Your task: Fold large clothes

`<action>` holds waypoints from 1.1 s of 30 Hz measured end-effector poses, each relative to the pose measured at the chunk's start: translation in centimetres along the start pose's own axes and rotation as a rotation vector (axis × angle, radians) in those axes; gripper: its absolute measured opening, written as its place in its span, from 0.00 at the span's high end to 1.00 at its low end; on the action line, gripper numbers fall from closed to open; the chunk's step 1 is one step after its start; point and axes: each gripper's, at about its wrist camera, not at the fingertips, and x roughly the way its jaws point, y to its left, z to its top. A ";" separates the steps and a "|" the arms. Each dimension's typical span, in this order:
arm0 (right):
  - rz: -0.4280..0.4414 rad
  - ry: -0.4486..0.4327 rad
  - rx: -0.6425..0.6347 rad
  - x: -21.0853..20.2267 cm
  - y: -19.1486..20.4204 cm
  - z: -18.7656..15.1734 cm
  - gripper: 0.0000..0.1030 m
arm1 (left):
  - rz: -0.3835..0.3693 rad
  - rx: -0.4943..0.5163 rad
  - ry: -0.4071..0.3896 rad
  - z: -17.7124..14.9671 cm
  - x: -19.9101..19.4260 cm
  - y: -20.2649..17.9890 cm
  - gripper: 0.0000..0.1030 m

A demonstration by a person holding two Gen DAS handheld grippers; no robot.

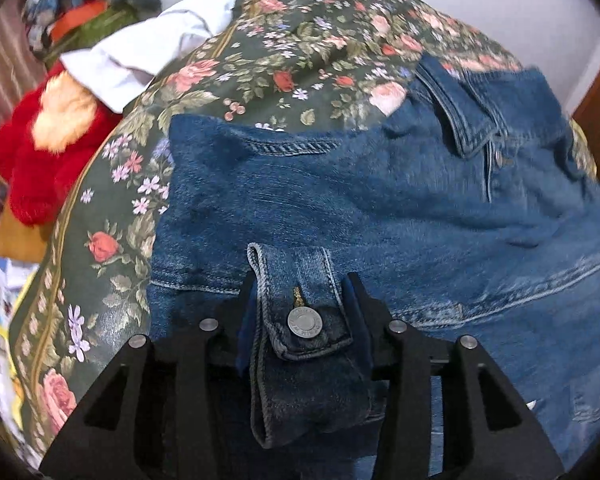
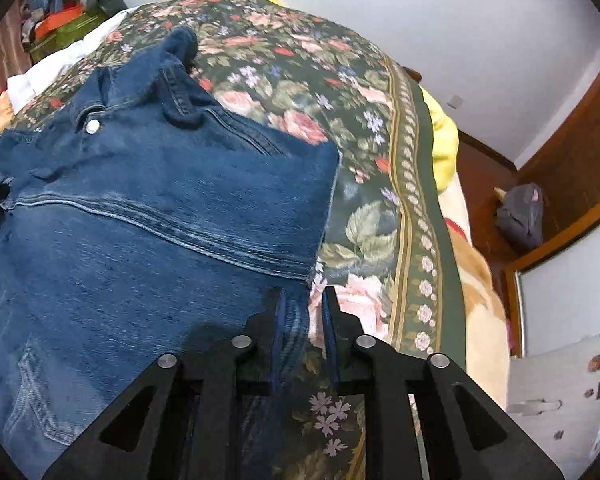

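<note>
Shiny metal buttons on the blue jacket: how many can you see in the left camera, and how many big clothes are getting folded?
Denim jacket: 1
Cuff button on the sleeve cuff between the left gripper jaws: 1
Collar button: 1
Total: 3 (2 buttons, 1 jacket)

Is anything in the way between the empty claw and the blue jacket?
No. The right gripper hangs open at the denim jacket's side edge, only floral bedspread below it. The left gripper already clamps the buttoned cuff.
</note>
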 end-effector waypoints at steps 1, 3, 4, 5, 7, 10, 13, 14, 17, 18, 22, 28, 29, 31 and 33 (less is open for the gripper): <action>0.009 0.003 0.022 0.2 -0.5 0.0 0.72 | 0.006 0.009 0.000 0.0 0.0 0.0 0.56; -0.029 0.002 0.057 0.5 -1.5 -0.2 0.36 | 0.010 0.020 0.000 -0.1 0.0 -0.1 0.56; -0.040 -0.008 0.060 0.5 -1.9 -0.3 0.31 | 0.012 0.025 0.003 -0.1 -0.1 -0.2 0.56; -0.027 -0.015 0.059 0.6 -2.2 -0.5 0.29 | 0.013 0.023 0.006 -0.1 -0.3 -0.1 0.56; 0.029 0.006 0.090 0.8 -3.3 -0.9 0.27 | 0.014 0.022 0.016 -0.1 -0.7 -0.2 0.56; 0.083 0.026 0.130 0.1 -4.3 -1.3 0.27 | 0.014 0.020 0.034 -0.1 -1.7 -0.2 0.55; 0.147 0.028 0.176 -1.5 -5.1 -1.8 0.27 | 0.024 -0.008 0.057 -0.2 -3.2 0.1 0.48; 0.181 0.024 0.186 -2.1 -5.3 -2.1 0.27 | 0.049 -0.010 0.050 -0.4 -4.1 0.3 0.44; 0.258 0.015 0.210 -4.2 -5.5 -2.9 0.27 | 0.075 0.002 0.004 -1.1 -6.8 0.8 0.42; 0.279 0.003 0.211 -5.3 -5.5 -3.3 0.27 | 0.074 -0.001 -0.014 -1.4 -7.8 1.1 0.42; 0.322 -0.037 0.209 -8.5 -5.0 -4.2 0.27 | 0.060 -0.033 -0.078 -2.6 -11.6 2.2 0.32; 0.363 -0.091 0.204 -12.9 -4.4 -5.7 0.26 | 0.054 -0.088 -0.134 -5.1 -15.8 3.4 0.26; 0.364 -0.100 0.202 -13.6 -4.2 -6.2 0.25 | 0.047 -0.095 -0.134 -5.7 -16.1 3.8 0.25; 0.374 -0.105 0.204 -14.4 -3.9 -7.0 0.21 | 0.042 -0.107 -0.128 -6.7 -16.5 4.1 0.25; 0.386 -0.104 0.210 -15.1 -3.5 -8.1 0.20 | 0.030 -0.119 -0.113 -8.1 -16.6 4.4 0.25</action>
